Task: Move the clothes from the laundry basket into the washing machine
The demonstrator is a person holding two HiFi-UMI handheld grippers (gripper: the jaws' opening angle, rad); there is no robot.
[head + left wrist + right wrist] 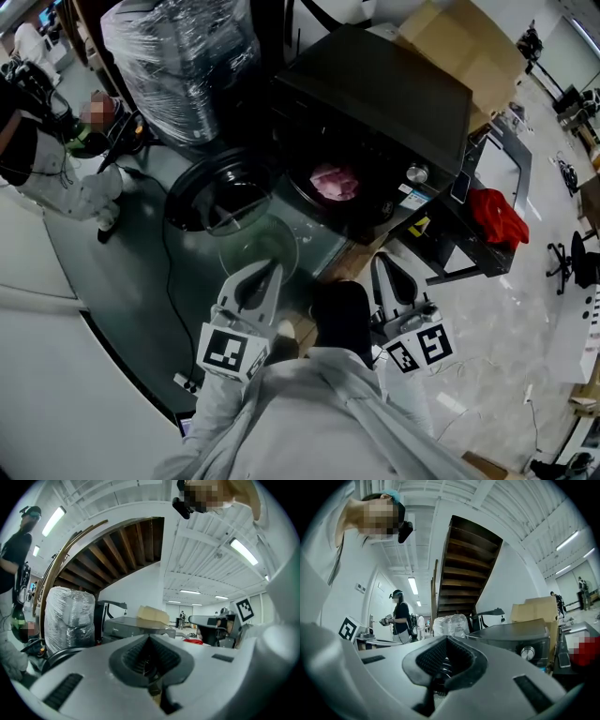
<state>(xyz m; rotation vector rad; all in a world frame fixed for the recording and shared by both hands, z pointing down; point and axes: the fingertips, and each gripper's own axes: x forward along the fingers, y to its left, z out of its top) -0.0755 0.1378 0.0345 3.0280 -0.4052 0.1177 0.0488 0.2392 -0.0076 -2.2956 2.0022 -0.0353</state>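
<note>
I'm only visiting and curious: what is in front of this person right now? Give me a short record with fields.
Machine: black front-loading washing machine
Door: round glass door, swung open
Inside drum: pink garment
Outside: crumpled red cloth, right of the machine
Left gripper: shut, empty
Right gripper: shut, empty
</note>
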